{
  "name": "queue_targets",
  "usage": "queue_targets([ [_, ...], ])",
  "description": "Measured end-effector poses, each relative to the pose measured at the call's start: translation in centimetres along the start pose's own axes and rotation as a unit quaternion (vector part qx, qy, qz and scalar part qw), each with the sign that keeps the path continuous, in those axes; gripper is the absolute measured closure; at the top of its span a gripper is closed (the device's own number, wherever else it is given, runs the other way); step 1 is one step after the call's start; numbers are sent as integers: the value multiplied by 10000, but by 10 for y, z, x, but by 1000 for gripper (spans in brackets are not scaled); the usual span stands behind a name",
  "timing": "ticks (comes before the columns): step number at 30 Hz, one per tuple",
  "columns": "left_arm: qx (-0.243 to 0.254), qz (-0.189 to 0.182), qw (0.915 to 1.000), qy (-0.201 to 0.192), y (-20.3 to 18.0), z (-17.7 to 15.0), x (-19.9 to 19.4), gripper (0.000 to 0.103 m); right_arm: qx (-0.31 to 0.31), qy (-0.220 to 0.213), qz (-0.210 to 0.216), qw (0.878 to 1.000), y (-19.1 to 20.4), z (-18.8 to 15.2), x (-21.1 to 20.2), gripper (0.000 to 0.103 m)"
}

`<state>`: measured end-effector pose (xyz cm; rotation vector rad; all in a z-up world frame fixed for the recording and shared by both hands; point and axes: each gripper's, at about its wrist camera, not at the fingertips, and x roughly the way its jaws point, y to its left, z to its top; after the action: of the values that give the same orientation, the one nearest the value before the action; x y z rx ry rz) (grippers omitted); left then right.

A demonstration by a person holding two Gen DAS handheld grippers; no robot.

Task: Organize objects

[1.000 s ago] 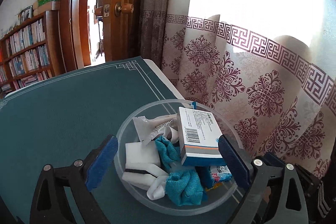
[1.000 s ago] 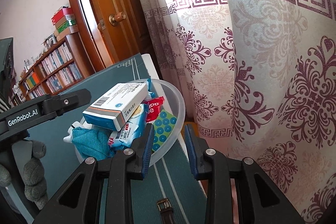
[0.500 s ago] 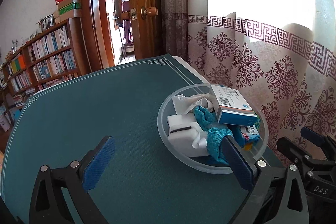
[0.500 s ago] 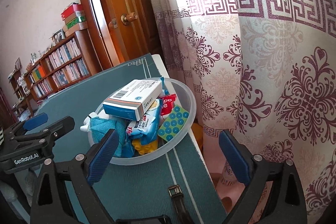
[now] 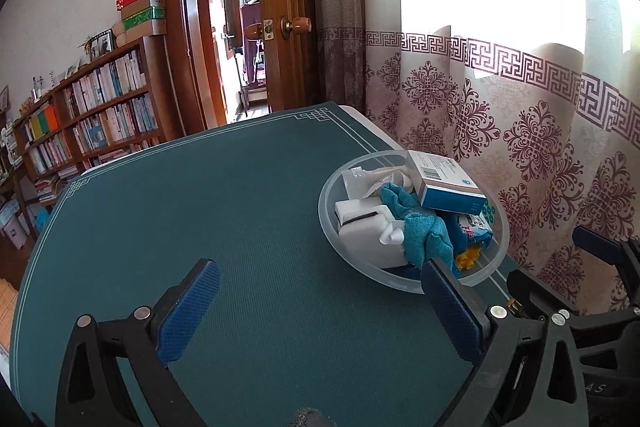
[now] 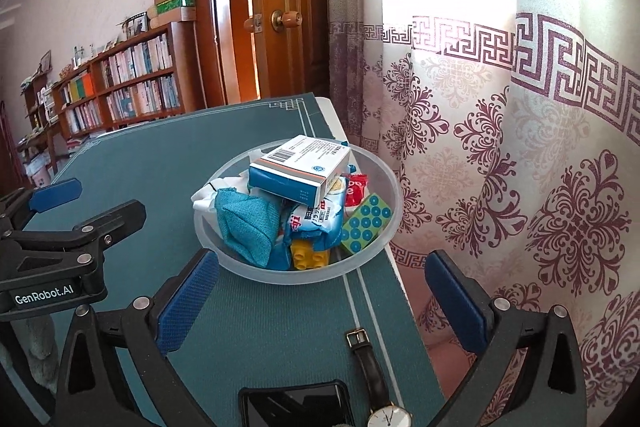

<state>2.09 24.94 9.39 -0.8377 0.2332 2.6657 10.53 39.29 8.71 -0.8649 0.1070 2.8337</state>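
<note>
Both grippers, left gripper (image 5: 316,311) and right gripper (image 6: 320,301), stand wide apart and empty; the right's jaws have just been opening. The heaped bowl (image 6: 376,251) sits at the table's far right edge, straight ahead of the right gripper, the nearer one. The wristwatch (image 6: 374,375) lies lengthwise between its jaws.

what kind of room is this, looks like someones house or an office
Most likely a room in a home, perhaps a study or living room. A long wooden bookshelf packed with books lines the wall, a patterned curtain hangs over a bright window, and a wooden door with a round knob stands open onto another room.
</note>
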Motion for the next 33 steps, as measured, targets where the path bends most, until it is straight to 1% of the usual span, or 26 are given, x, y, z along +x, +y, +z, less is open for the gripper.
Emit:
queue_targets([
  [4, -20, 3, 10000, 42, 3, -3, 0, 0, 44, 141, -87, 9999, -1, -3, 8, 0],
  [6, -5, 71, 9999, 71, 4, -5, 1, 0, 52, 195, -96, 9998, -2, -4, 11, 0],
  [10, 27, 224, 9997, 131, 4, -7, 6, 0, 54, 217, -147, 9996, -3, -4, 12, 0],
  [20, 162, 367, 9989, 243, 1, -12, 14, 0, 90, 211, -137, 9996, -4, -5, 13, 0],
  [33, 177, 245, 9990, 318, -1, -13, 15, 0, 104, 245, -186, 9995, -4, -6, 16, 0],
])
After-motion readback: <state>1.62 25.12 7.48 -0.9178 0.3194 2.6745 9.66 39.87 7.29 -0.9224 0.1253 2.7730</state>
